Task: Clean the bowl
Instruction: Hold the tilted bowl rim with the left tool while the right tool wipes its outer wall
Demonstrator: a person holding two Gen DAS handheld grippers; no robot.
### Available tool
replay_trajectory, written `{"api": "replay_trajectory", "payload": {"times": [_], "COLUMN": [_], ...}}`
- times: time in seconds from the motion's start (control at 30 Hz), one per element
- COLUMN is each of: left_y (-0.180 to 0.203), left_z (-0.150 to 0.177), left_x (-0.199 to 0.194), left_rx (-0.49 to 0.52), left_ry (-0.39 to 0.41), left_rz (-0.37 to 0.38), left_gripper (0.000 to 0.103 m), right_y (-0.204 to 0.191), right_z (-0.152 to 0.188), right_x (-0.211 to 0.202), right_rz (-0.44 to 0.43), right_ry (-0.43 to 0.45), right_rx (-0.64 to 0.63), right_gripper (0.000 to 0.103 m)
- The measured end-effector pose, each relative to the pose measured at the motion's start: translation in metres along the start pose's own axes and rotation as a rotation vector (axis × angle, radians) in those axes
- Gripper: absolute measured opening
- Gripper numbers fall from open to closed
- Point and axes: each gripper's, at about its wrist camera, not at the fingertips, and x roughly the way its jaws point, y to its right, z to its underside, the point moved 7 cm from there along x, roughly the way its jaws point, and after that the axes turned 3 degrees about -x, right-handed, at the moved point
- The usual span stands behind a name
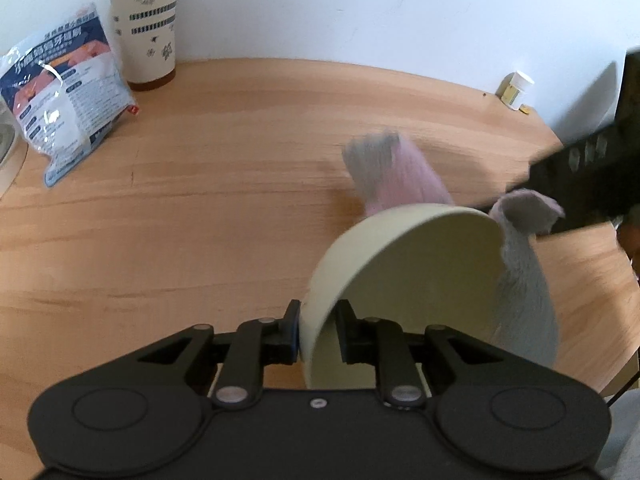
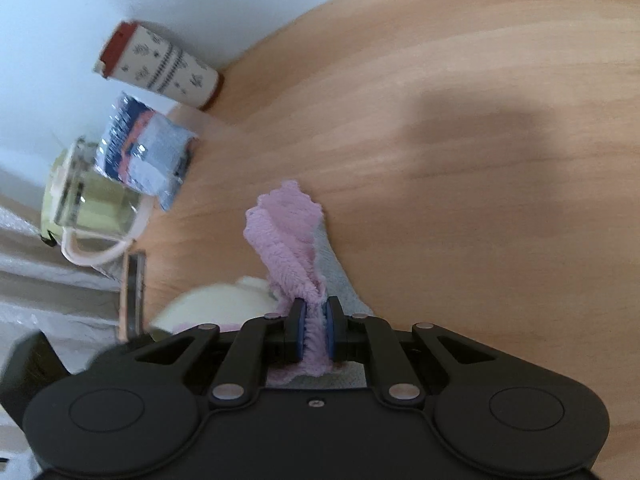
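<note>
bowl (image 1: 404, 264) sits tipped on its side above the table (image 1: 200, 200), mouth turned toward my right, pale cream inside and out. i see no food or liquid in it from the left wrist view. its rim runs between the fingers of my left gripper (image 1: 318, 330): one pad outside the wall, one inside. the outer pad looks to touch the wall; whether the inner one presses i cannot tell.

cloth (image 2: 292, 236), pink on one face and grey on the other, is pinched tight in my right gripper (image 2: 314, 330), bunched between the blue pads. in the left view it drapes over the bowl's far rim and hangs down past the right side, blurred.

back of table, by the wall: tall patterned cup (image 1: 146, 28) with a red-brown lid, contents hidden. just beside it a blue and white pouch (image 1: 66, 92), sealed. small white-capped bottle (image 1: 516, 90) far right. right view adds a glass jar (image 2: 96, 196) next to the pouch, looking yellowish through the glass; contents unclear.
</note>
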Motion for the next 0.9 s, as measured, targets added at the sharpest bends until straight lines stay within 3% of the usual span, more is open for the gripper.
{"api": "replay_trajectory", "payload": {"times": [0.27,0.37,0.47,0.6,0.67,0.9], "left_y": [-0.001,-0.002,0.0,-0.001,-0.002,-0.002], "left_z": [0.001,0.001,0.001,0.001,0.001,0.0], "left_x": [-0.001,-0.001,-0.003,-0.002,-0.002,0.002], "left_rx": [-0.001,-0.007,0.019,0.032,0.027,0.029], "left_ry": [0.004,0.003,0.009,0.0,-0.005,-0.018], "left_rz": [-0.001,0.011,0.017,0.018,0.02,0.016], "left_gripper": [0.017,0.017,0.017,0.017,0.017,0.018], "right_y": [-0.059,-0.072,-0.066,-0.037,-0.023,-0.012], "right_z": [-0.018,-0.016,-0.016,-0.016,-0.014,-0.005], "right_x": [0.015,0.02,0.018,0.01,0.005,0.004], "right_rz": [-0.061,-0.042,-0.027,0.075,0.058,0.085], "right_ry": [0.001,0.0,0.001,-0.002,-0.014,-0.039], "right_rx": [-0.148,-0.215,-0.222,-0.203,-0.125,-0.122], "right_gripper": [0.012,0.012,0.012,0.013,0.013,0.013]}}
